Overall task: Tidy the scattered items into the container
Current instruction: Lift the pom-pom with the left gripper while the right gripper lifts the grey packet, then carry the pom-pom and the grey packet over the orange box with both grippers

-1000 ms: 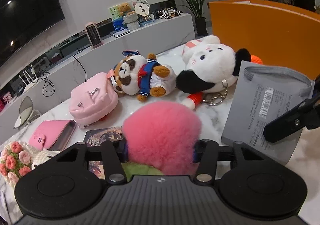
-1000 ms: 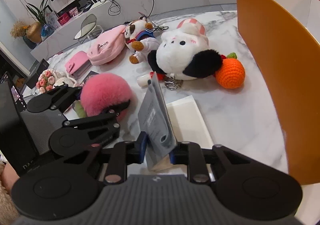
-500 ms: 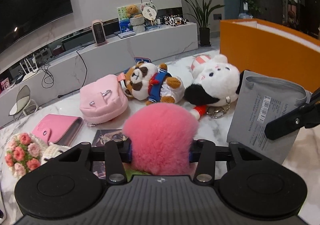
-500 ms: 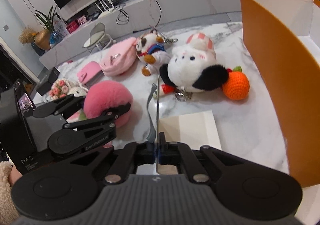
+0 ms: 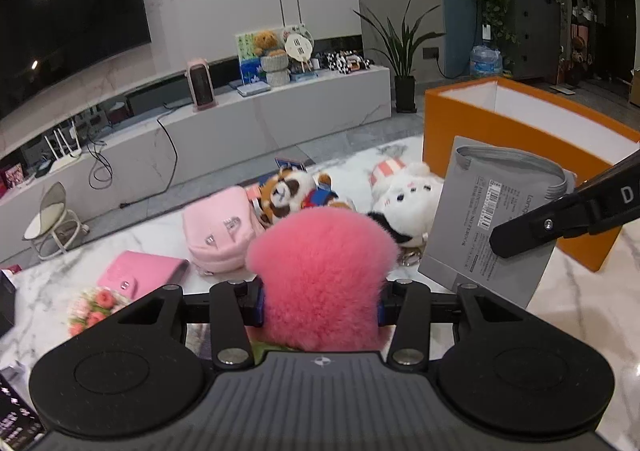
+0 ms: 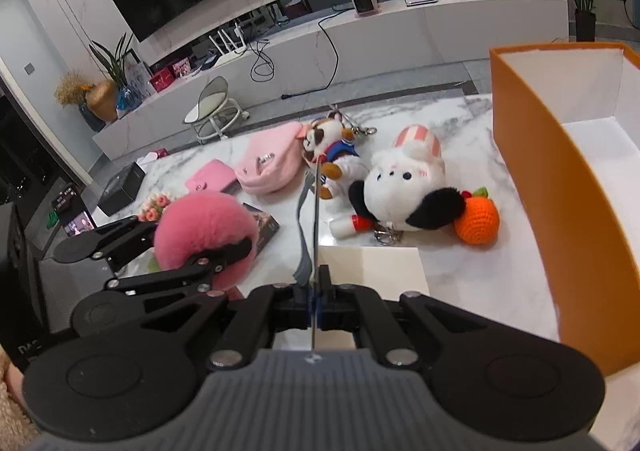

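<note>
On my far left a flat pink leather-look wallet (image 5: 142, 273) lies on the white marble table (image 6: 472, 275), just beside a soft pink mini backpack (image 5: 220, 235) with metal clasps. My left gripper (image 5: 320, 301) is clamped on a round, fluffy pink fur pompom (image 5: 320, 271), held up off the stone, its pile bulging over both fingers. Behind it lie a small brown-and-white plush animal in a blue outfit (image 6: 332, 151) and a bigger white plush with black ears and a striped pink cap (image 6: 404, 187); a knitted orange fruit (image 6: 478, 221) touches its ear. My right gripper (image 6: 316, 301) is pinched tight on a thin grey packet with a printed barcode label (image 5: 492, 219), edge-on to its own camera and raised above a white card (image 6: 372, 265). Rightmost stands the tall orange cardboard box (image 6: 560, 203), white inside, its top open; its near wall rises just beside the packet, with bare marble between the plush toys and that wall.
</note>
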